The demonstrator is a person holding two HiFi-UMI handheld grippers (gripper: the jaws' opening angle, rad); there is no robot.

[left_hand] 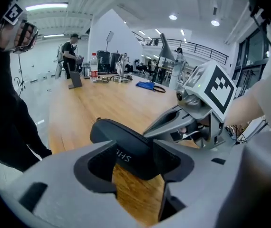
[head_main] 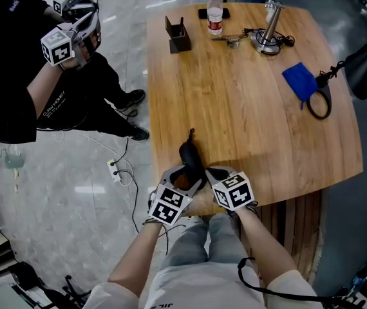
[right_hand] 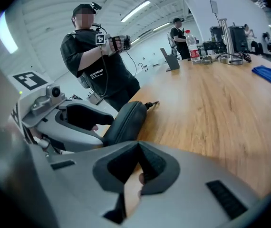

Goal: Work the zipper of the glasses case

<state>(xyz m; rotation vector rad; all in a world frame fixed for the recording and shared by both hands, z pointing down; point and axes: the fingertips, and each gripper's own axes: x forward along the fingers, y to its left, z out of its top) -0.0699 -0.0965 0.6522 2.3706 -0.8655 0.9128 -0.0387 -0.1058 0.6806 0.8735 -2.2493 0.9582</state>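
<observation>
A black glasses case [head_main: 190, 153] lies on the wooden table [head_main: 248, 108], close to its near edge. The case's zipper cord [head_main: 191, 132] points away from me. My left gripper [head_main: 185, 177] has the near end of the case [left_hand: 116, 132] between its jaws, which stand apart at its sides; I see no pad pressing. My right gripper [head_main: 212, 171] sits just right of the case with its pads [right_hand: 147, 167] meeting at the tip, and nothing shows between them. In the left gripper view the right gripper [left_hand: 150, 131] points its closed tip at the case's side.
At the far end of the table stand a water bottle [head_main: 215, 15], a black stand [head_main: 178, 36] and a metal fixture [head_main: 270, 28]. A blue cloth [head_main: 299, 79] and a black loop [head_main: 319, 102] lie at the right. A person [head_main: 16, 76] holding grippers stands left of the table.
</observation>
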